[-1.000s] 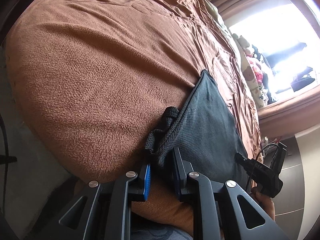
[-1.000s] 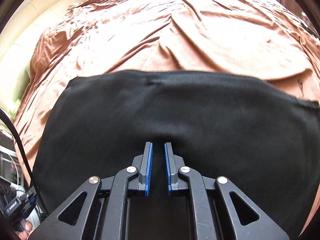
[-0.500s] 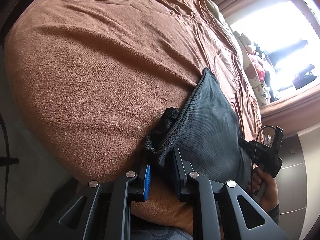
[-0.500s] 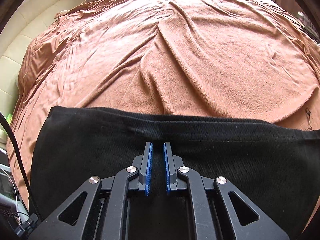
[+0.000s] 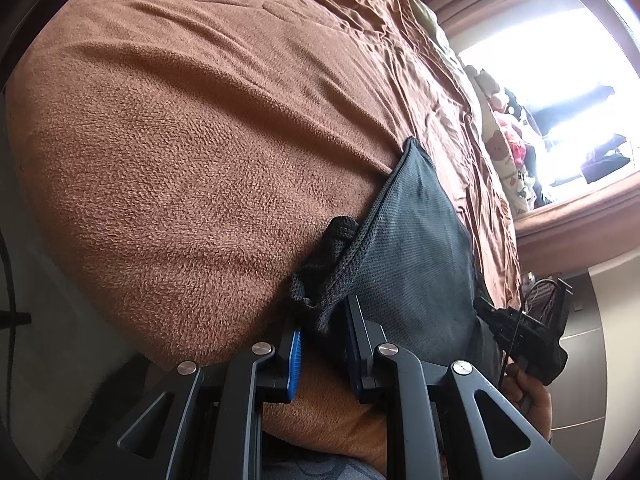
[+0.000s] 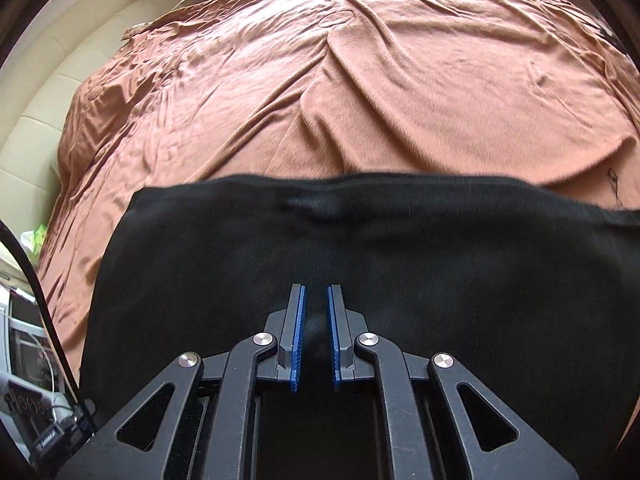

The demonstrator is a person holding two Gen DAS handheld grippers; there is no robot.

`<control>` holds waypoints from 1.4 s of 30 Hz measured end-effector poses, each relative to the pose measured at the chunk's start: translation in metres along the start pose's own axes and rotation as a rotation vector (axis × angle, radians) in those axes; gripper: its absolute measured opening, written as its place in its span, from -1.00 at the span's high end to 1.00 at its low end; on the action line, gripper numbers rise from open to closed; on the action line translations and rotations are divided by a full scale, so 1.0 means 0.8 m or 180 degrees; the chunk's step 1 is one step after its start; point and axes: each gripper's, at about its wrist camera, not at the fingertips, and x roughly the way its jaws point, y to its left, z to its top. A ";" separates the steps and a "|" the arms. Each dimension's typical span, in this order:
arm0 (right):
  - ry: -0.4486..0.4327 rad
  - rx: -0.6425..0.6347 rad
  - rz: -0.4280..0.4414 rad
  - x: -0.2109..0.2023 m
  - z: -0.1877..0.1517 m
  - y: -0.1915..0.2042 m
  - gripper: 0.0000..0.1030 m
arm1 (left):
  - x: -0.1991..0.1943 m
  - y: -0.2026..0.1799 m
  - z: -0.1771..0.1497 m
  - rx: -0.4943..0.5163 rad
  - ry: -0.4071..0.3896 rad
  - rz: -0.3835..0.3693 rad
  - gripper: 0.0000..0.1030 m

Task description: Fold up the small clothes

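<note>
A dark mesh garment [image 5: 416,248] lies on the brown blanket [image 5: 200,152] near the bed's edge. My left gripper [image 5: 322,316] is closed on its bunched corner, with cloth between the blue pads. In the right wrist view the same garment [image 6: 360,248] spreads wide and black across the blanket [image 6: 360,80]. My right gripper [image 6: 316,296] has its jaws close together with a fold of the garment pinched between them. The right gripper's body and the hand holding it show in the left wrist view [image 5: 524,332].
The bed edge drops off at the left in the left wrist view. A bright window with stuffed toys [image 5: 504,132] is at the far right. A cream padded headboard [image 6: 48,92] and a cable [image 6: 36,280] are at the left in the right wrist view.
The garment's far edge rose toward the right gripper half a second ago and has dropped back away now. The left gripper has kept its hold and barely moved.
</note>
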 end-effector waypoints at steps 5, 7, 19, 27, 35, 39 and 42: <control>0.0047 -0.0026 0.0122 -0.022 -0.029 0.001 0.88 | -0.001 0.000 -0.001 0.0015 0.0012 -0.0031 0.68; 0.0070 -0.0051 0.0133 -0.028 -0.041 0.002 0.88 | -0.001 0.002 -0.001 -0.0021 0.0010 -0.0066 0.71; 0.0261 -0.0051 0.0331 -0.059 -0.104 -0.002 0.88 | -0.011 0.001 -0.002 0.0048 -0.0016 -0.0168 0.87; 0.0389 -0.0001 0.0487 -0.074 -0.142 -0.001 0.88 | -0.027 -0.013 0.008 0.0140 -0.0042 -0.0382 0.93; 0.0174 0.0106 0.0549 -0.103 -0.145 -0.015 0.87 | -0.048 -0.059 0.023 0.0385 -0.0077 -0.0606 0.93; 0.0134 0.0104 0.0605 -0.107 -0.145 -0.016 0.87 | -0.056 -0.093 0.027 0.0573 -0.0080 -0.0725 0.93; 0.0082 0.0039 0.0661 -0.105 -0.147 -0.009 0.88 | -0.059 -0.119 0.029 0.0715 -0.0069 -0.0783 0.93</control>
